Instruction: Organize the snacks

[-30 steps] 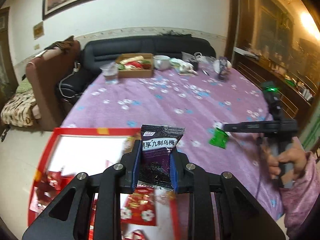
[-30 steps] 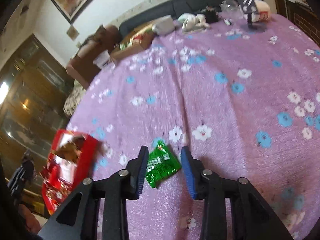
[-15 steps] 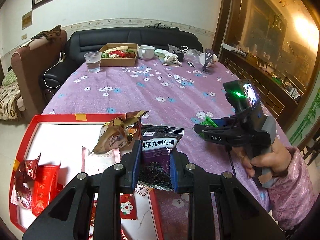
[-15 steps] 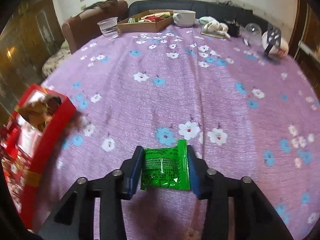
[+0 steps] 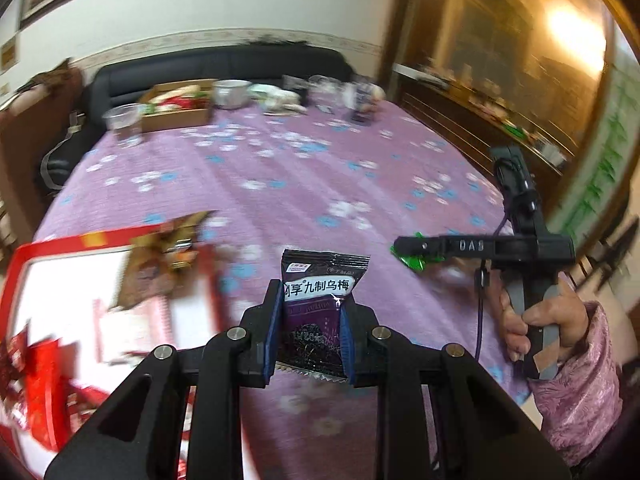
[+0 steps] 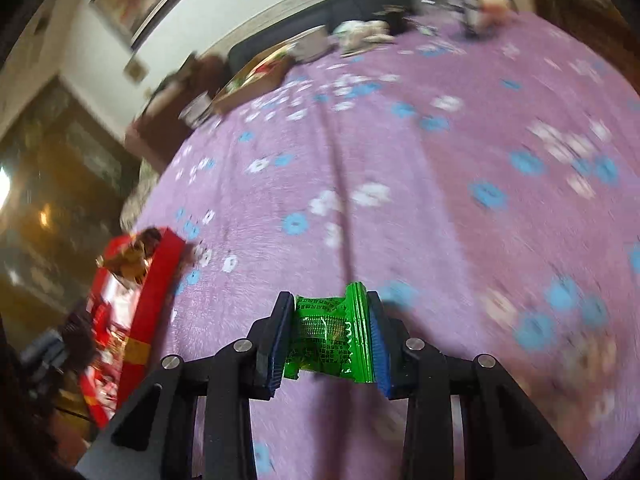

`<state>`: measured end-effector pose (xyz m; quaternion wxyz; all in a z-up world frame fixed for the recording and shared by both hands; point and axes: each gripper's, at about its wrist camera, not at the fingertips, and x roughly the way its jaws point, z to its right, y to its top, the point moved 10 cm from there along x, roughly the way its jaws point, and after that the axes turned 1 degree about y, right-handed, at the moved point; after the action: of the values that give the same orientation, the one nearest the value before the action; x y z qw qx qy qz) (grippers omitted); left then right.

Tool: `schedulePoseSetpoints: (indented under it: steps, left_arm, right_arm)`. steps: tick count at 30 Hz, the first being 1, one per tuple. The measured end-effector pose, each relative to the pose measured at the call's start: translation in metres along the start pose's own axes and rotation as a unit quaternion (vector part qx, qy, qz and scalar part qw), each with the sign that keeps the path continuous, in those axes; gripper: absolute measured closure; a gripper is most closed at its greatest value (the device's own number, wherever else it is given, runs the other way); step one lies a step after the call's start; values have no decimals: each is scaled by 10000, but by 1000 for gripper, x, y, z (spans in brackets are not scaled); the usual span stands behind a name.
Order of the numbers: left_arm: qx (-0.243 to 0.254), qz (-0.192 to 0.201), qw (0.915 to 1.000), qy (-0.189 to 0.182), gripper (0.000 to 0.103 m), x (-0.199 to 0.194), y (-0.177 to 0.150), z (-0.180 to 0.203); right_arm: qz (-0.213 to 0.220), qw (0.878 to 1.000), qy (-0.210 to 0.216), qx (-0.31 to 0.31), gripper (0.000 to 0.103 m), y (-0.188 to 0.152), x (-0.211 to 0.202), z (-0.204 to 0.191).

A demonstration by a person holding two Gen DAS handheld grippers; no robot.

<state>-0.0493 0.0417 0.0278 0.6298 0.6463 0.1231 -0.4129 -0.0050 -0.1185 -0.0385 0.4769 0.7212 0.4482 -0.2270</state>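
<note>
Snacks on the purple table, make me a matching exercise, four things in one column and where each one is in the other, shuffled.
Things:
1. dark plum packet
2. green packet
3. brown crinkled wrapper
4. clear plastic cup

Places:
A. propped at the red tray's far rim
B. between the pads of the left gripper
C. at the table's far end, beside the cardboard box
D. between the right gripper's closing jaws

Pairs: 1-B, 2-D, 3-A, 4-C
</note>
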Motion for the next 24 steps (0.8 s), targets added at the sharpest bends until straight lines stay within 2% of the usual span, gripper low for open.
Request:
schedulePoseSetpoints:
  steps: [4, 8, 13, 15, 17, 21, 24]
  left_arm:
    - [357, -136, 9985, -384, 80, 11, 1, 32]
    - [552, -195, 9957, -714, 81, 11, 4, 59]
    - [734, 89, 9938, -828, 81, -13, 14, 84]
    - [731, 182, 9941, -780, 80, -18, 18, 84]
    - [551, 324, 9963, -574, 80, -29, 24, 76]
    - [278, 369, 9988, -153, 80, -34, 37, 57]
    - [142, 370, 9989, 239, 80, -29, 60, 43]
  right_arm:
    - [280, 9965, 36, 783, 67, -9, -30, 39]
    - [617, 9858, 174, 1550, 67, -21, -65, 70]
    - [1173, 9752, 418, 1832, 67, -21, -116, 73]
    - [1367, 9710, 659, 1846, 67, -14, -130, 65]
    - [1438, 9711, 829, 1717, 67, 0, -134, 55]
    - [1311, 9750, 1293, 1240, 67, 38, -126, 25]
    - [1222, 9719, 1786, 925, 67, 70, -111, 0]
